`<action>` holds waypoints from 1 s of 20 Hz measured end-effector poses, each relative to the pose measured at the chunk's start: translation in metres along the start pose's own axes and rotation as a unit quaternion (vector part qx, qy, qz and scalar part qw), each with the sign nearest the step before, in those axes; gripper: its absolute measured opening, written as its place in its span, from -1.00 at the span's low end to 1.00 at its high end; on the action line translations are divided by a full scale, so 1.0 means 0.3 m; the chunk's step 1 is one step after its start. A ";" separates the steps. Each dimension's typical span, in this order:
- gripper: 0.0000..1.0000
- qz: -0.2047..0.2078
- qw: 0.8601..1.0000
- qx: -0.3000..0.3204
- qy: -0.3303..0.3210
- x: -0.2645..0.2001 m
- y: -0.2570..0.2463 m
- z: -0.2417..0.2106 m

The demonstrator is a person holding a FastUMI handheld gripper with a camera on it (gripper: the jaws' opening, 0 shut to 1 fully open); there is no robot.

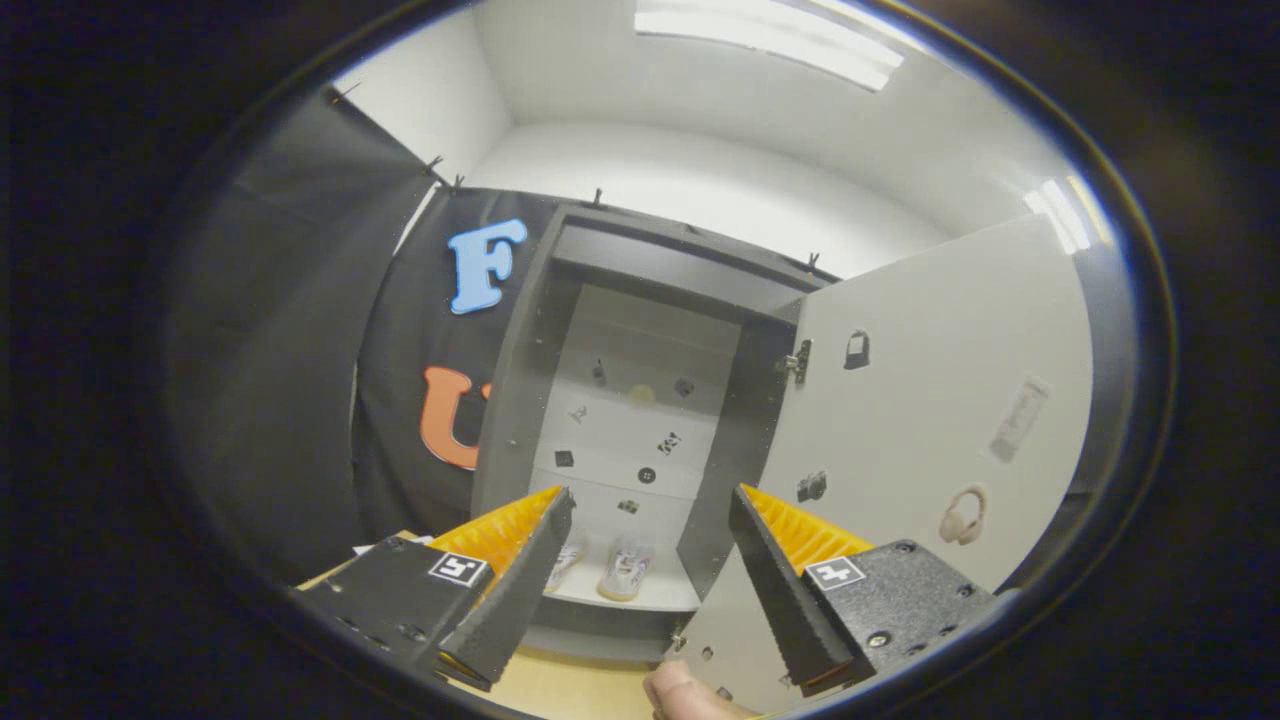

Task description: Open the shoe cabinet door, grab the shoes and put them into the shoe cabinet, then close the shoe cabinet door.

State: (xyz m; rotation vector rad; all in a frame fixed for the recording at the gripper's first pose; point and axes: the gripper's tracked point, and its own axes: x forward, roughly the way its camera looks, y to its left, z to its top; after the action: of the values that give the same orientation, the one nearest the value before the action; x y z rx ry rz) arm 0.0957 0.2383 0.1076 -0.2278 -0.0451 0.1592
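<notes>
Cabinet (520, 400) stands open ahead, a tall grey box with flat, matt side walls and a darker top panel. Its back wall is paler and made of smooth horizontal bands, dotted with small dark stickers of various shapes. The door (930, 400) is swung wide to the right, a broad pale slab with a smooth finish. A metal hinge (798, 362) joins it to the cabinet's right edge. Small dark stickers, a pale rectangular label and a headphone-shaped sticker sit on its inner face.

The shoes (610, 568) rest side by side on the cabinet's bottom shelf (655, 598), a flat white board. They are light-coloured, soft-looking sneakers with faint pinkish marks, toes pointing out towards the gripper. The left one is partly hidden behind the left finger.

The gripper (650, 580) hangs in front of the cabinet with its jaws wide apart and nothing between them. The shoes lie beyond the fingers, seen through the gap. Each finger is a wedge-shaped block with a rough, grainy inner pad and a ribbed outer face, and a small square marker sits on each mount.

A fingertip (685, 695) shows below the right finger. A strip of light wood floor (560, 685) lies beneath the cabinet. Smooth white walls and a ceiling light (770, 45) rise above the dark cloth.
</notes>
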 end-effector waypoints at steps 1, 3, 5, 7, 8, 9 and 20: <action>1.00 0.008 1.000 0.013 0.003 -0.029 -0.028 0.022; 1.00 0.014 0.999 0.028 0.005 -0.107 -0.092 0.063; 1.00 0.008 0.999 0.031 -0.004 -0.181 -0.177 0.111; 1.00 0.000 0.999 0.033 -0.004 -0.268 -0.279 0.134; 1.00 0.003 0.999 0.041 0.000 -0.307 -0.319 0.139; 1.00 0.008 0.999 0.050 0.004 -0.348 -0.362 0.140; 1.00 -0.046 0.997 0.056 -0.004 -0.613 -1.051 -0.009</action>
State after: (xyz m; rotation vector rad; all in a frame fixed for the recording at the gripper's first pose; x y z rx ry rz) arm -0.0376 -0.0955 0.1721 -0.1126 -0.0551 0.0712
